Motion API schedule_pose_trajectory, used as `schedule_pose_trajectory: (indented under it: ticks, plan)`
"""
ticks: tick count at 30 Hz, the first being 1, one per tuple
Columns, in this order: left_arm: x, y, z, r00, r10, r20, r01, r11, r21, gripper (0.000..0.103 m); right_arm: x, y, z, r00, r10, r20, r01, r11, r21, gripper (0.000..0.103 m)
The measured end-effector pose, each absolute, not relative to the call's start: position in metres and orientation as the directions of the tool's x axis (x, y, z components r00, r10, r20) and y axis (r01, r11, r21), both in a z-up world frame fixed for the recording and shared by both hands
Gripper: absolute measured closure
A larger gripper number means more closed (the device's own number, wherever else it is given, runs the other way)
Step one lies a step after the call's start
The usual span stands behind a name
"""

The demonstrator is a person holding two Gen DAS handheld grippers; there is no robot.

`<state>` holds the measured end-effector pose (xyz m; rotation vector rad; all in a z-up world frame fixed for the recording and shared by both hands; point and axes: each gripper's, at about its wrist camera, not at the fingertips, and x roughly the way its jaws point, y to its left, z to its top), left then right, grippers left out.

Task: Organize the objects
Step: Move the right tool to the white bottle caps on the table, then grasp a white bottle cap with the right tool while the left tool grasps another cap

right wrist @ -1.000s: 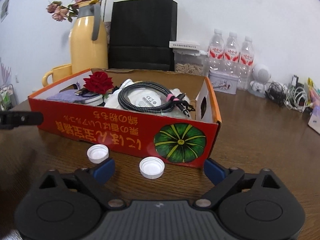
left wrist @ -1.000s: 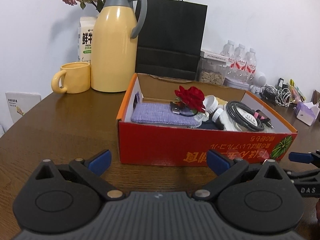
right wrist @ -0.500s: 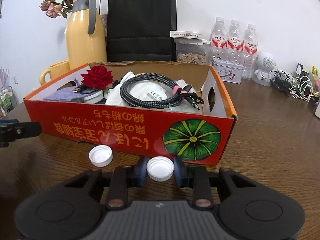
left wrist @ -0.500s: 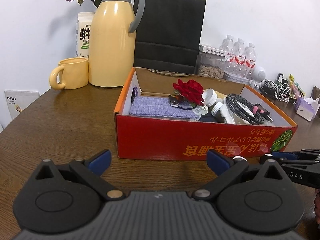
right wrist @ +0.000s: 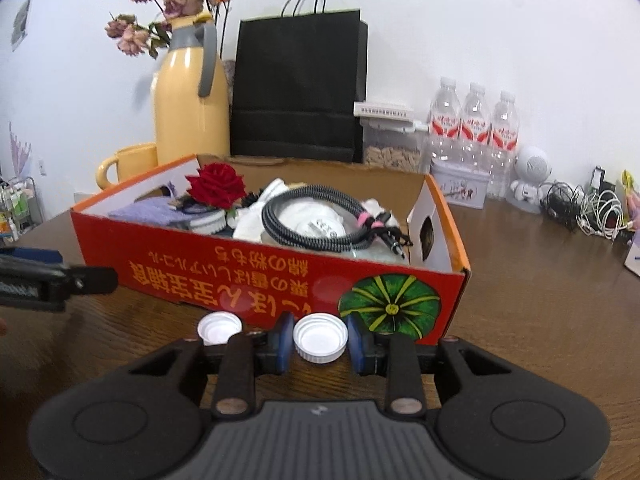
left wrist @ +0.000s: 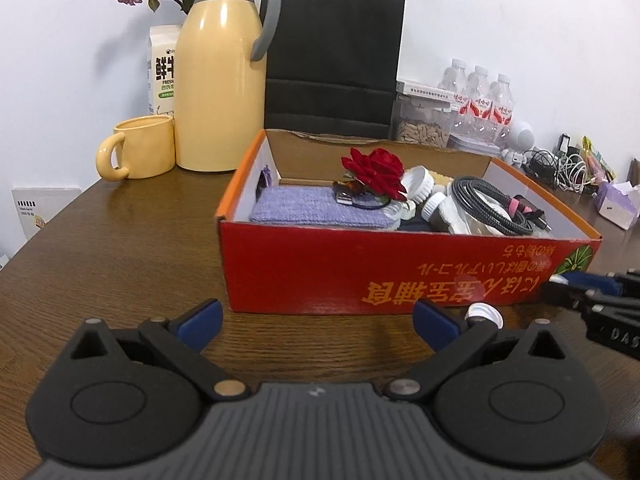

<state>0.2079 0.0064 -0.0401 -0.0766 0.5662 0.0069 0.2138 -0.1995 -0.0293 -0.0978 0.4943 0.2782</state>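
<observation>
Through the left wrist camera we saw the left gripper [left wrist: 316, 318] hovering low over the wooden table [left wrist: 120, 248], its blue pads spread wide with nothing between them; we judged it was simply waiting its turn. Ahead at twelve o'clock sat the red cardboard box [left wrist: 400, 268], already holding a purple knitted cloth [left wrist: 316, 210], an artificial red rose [left wrist: 378, 172] and a coiled braided cable [left wrist: 488, 206]; a white bottle cap [left wrist: 485, 314] lay on the table before the box wall, just past the left gripper's right-hand pad; the right gripper [left wrist: 580, 284] reached in from three o'clock with something white at its tip.

Through the right wrist camera we saw the right gripper [right wrist: 320, 340] with its jaws narrowed onto a second white bottle cap [right wrist: 320, 338], open side up, a pad pressing each side of its rim; the jaws had just been closing, with that cap between them; it sat on or barely above the table, right against the box's front wall. The other cap [right wrist: 219, 327] lay at nine o'clock of it, free. We judged both caps were bound for the box, hence the sideways pinch that would allow a clean lift over the wall.
</observation>
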Motion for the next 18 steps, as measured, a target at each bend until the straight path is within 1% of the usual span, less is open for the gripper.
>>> schedule_pose_trajectory:
  ticks: [7, 13, 18]
  plan:
    - [0.213, -0.025, -0.043, 0.83, -0.058, -0.555, 0.018, 0.997, -0.077, 0.0, 0.202, -0.216, -0.017, 0.879, 0.24, -0.411, -0.264, 0.964, -0.002, 0.076]
    - [0.225, -0.06, -0.048, 0.818, -0.077, -0.57, 0.057, 0.997, -0.053, 0.0, 0.194, -0.233, -0.015, 0.89, 0.241, -0.386, -0.259, 0.966, 0.006, 0.076]
    - [0.235, -0.082, -0.053, 0.804, -0.065, -0.591, 0.055, 0.998, -0.035, 0.0, 0.191, -0.247, -0.015, 0.897, 0.233, -0.376, -0.248, 0.969, 0.01, 0.076]
